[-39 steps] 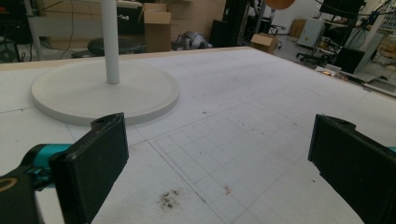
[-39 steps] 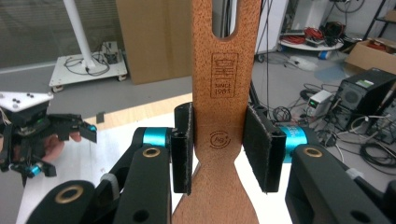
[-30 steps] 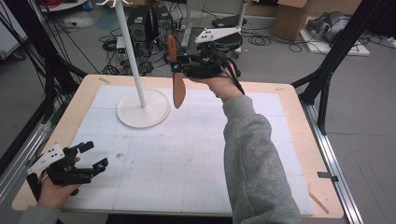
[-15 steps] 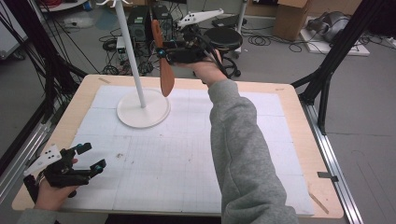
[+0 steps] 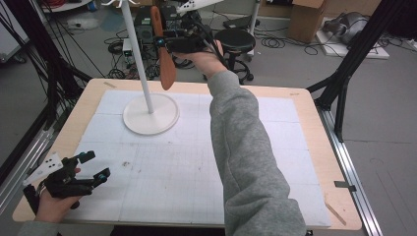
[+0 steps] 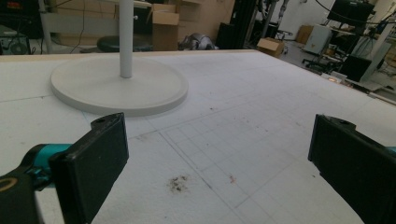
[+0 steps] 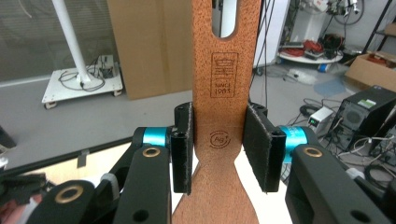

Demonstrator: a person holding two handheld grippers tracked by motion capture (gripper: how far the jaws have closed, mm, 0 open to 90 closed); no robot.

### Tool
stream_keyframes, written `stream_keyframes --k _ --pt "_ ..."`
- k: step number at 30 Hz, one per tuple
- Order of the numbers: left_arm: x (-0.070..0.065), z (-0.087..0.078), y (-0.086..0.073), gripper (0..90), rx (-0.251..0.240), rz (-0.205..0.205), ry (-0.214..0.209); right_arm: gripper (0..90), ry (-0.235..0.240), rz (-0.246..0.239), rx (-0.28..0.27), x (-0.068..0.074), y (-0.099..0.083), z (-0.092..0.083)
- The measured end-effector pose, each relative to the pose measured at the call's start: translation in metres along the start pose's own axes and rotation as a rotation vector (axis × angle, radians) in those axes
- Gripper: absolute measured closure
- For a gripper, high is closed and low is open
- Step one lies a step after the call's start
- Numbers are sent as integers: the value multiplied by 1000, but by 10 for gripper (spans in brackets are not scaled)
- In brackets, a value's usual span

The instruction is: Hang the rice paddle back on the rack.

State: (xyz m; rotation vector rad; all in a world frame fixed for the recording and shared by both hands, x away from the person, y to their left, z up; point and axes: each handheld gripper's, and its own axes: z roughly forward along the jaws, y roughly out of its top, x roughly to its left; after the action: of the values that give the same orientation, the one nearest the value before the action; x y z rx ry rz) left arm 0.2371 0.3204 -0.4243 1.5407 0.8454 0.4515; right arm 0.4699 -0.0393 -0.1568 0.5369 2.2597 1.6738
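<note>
In the high view, the right gripper (image 5: 164, 43) was raised in the upper middle of the frame, above the far edge of the table (image 5: 305, 105), with its jaws pinching a wooden spatula (image 5: 166, 69). The spatula hung roughly upright, blade down, just right of the white pole of the hanging stand (image 5: 139, 59), whose round base sat left of centre in the upper half of the table. In the right gripper view the jaws pressed on either side of the spatula's (image 7: 227, 116) flat handle, just below a burnt-in stamp, and a long slot (image 7: 223, 18) opened in the handle at the top of the frame.

The step in hand appeared to be carrying the spatula up to hang it on the stand. The next move would call for lifting the slot level with a hook and sliding it on without knocking the pole.

The left gripper (image 5: 93, 167) rested at the lower left of the high view, jaws spread and holding nothing; the left gripper view looked across the bare mat toward the stand's base (image 6: 119, 84).

The top of the stand was cut off at the upper edge of the high view, so its hooks could hardly be made out. The spatula's blade end was out of frame in the right gripper view.
</note>
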Motion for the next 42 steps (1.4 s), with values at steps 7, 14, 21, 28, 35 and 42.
stream_keyframes --k 7,14,21,28,35,42 --pt "-3 -1 -1 56 14 12 2 641 -4 11 -12 -2 9 12" --pt "-2 -8 -3 56 13 7 18 641 -9 44 -35 -4 8 23" --pt "-2 -12 -5 56 18 0 27 641 -27 49 -68 -6 10 27" --pt "-2 -14 -5 55 17 -1 33 641 -25 43 -84 -3 12 30" --pt "-2 -14 -5 56 17 0 33 640 -61 25 -83 2 20 39" --pt "-1 -16 -6 56 17 -4 36 641 -82 25 -77 2 19 43"
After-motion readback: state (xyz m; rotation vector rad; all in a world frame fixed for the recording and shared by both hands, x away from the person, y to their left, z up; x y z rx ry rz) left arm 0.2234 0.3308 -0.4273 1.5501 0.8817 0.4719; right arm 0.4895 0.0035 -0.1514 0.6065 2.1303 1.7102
